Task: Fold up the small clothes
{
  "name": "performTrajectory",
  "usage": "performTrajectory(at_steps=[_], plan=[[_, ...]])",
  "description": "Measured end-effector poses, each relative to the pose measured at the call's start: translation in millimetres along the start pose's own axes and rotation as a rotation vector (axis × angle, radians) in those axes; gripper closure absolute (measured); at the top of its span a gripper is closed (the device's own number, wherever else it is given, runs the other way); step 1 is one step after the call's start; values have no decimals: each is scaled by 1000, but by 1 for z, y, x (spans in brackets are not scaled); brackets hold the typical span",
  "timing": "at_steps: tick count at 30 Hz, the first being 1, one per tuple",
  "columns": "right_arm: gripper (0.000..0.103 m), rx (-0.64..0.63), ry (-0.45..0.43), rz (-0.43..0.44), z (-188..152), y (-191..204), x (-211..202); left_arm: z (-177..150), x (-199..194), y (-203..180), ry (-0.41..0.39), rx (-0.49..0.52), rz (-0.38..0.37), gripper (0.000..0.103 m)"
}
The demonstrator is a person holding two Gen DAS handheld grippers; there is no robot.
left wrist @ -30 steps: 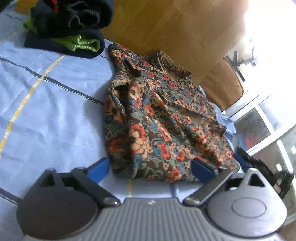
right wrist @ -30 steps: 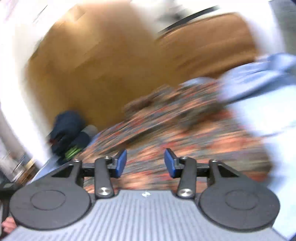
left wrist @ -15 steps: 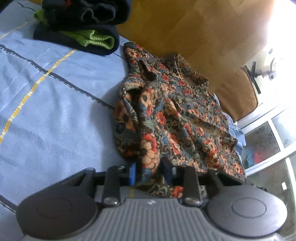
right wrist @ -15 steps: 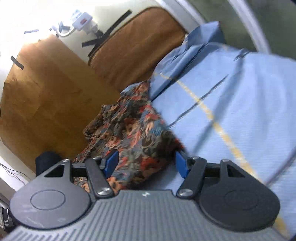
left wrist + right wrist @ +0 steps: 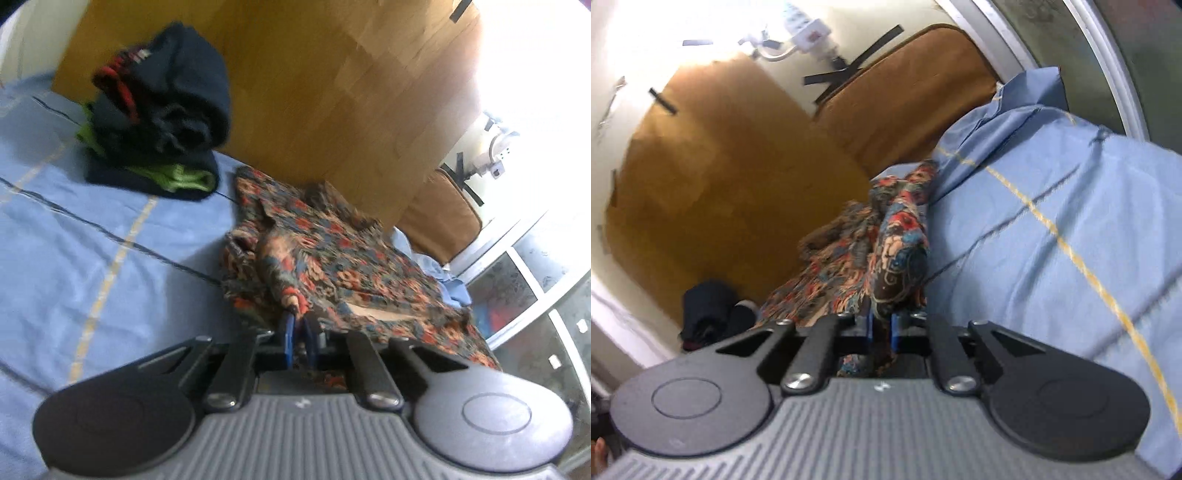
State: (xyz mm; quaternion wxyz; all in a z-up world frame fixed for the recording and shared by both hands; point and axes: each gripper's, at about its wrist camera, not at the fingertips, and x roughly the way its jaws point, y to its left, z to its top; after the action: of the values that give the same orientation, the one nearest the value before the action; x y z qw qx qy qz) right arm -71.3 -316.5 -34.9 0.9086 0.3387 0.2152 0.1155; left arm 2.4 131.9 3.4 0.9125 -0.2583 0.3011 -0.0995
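Observation:
A small floral garment (image 5: 332, 258) in red, blue and tan lies on the blue bedsheet (image 5: 92, 251) by the wooden headboard. My left gripper (image 5: 300, 332) is shut on its near edge, and a ridge of cloth rises from the blue pads. In the right wrist view the same floral garment (image 5: 886, 251) hangs in a fold from my right gripper (image 5: 882, 326), which is shut on another part of its edge. The cloth between the two grips is lifted off the sheet.
A stack of folded dark and green clothes (image 5: 159, 122) sits at the back left against the headboard (image 5: 314, 92). A brown cushion (image 5: 905, 88) stands by the wall. The blue pillow (image 5: 1015, 110) lies near a window frame (image 5: 524, 266).
Both grippers went from open around the garment's edge to shut on it. The left one has risen, pulling the cloth up; the right one has swung in and drawn up a fold.

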Motion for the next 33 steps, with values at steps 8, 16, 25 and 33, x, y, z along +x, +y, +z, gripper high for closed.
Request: performTrajectory(at_steps=[8,16,25,33], plan=[[81,70,53,-92,-32,-29,-19,-31,-9,29,65,2,81,93],[51,-146,-121,-168,-12,-7,-22,-2,-8,18,-60,127,112,52],[38,-310,18,-157,29,-6,73,26,75,-9,56,305,113,53],[93,-340,-43,-182,21,-3,82,19,82,-16,24,367,125,95]])
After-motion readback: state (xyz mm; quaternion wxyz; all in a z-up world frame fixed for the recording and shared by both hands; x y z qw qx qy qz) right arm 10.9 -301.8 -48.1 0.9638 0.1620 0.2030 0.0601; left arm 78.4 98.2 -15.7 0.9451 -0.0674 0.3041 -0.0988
